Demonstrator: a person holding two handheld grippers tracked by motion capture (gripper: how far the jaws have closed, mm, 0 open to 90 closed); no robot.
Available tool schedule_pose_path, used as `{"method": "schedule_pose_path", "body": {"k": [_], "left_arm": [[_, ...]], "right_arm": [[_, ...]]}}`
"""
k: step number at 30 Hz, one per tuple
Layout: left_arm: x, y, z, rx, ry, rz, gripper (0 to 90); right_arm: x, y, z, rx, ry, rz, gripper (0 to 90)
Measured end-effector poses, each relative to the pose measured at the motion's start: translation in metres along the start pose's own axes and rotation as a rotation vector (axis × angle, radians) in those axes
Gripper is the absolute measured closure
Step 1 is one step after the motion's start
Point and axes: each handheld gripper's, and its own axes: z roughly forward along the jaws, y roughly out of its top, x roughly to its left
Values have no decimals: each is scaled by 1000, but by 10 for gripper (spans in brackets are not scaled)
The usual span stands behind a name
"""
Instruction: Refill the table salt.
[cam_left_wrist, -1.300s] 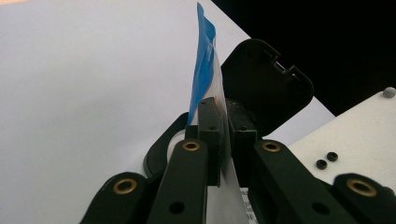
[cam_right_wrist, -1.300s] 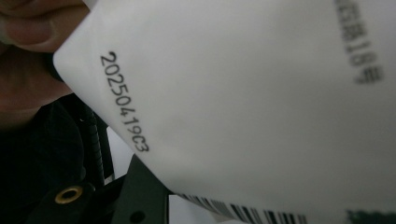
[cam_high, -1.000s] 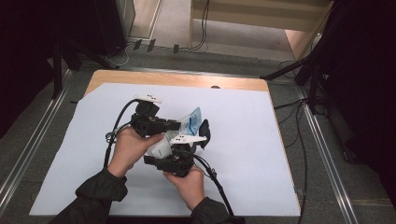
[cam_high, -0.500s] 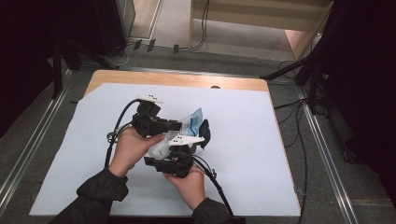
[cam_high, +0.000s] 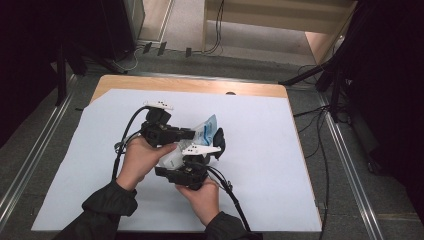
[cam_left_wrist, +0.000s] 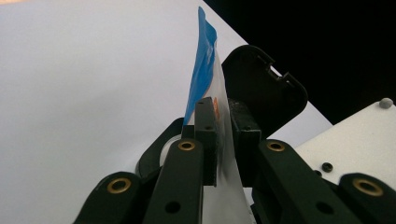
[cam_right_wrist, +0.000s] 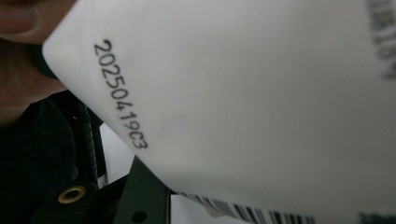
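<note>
Both forearms enter from the near edge of the surface, dark sleeves to the wrists, converging near its middle. Left hand (cam_high: 141, 159) wrapped over the body of the left tongs (cam_left_wrist: 223, 122), which point toward the right edge; jaws nearly closed, pads pressed together on a thin sheet. Right hand (cam_high: 199, 196) cupped under the right tongs (cam_high: 212, 150), just nearer the near edge than the left and pointing toward the far edge. Right jaws partly apart, just closing further. Cables trail back beside each wrist.
</note>
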Motion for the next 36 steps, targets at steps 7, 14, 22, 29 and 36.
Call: {"method": "schedule_pose_path", "body": {"k": [7,14,22,29,36], "left_arm": [[0,0,-1,-4,0,1,831],[0,0,-1,-4,4,2,830],[-1,0,1,-2,8,6,830],[-2,0,2,3,1,13,830],[-2,-1,4,9,3,15,828]], "right_arm": [[-3,1,-1,-14,22,34,672],[-4,2,-1,-15,31,48,671],[-6,2,-1,-12,39,54,669],[-6,1,-1,-9,37,58,666],[-6,0,-1,-3,31,57,666]]}}
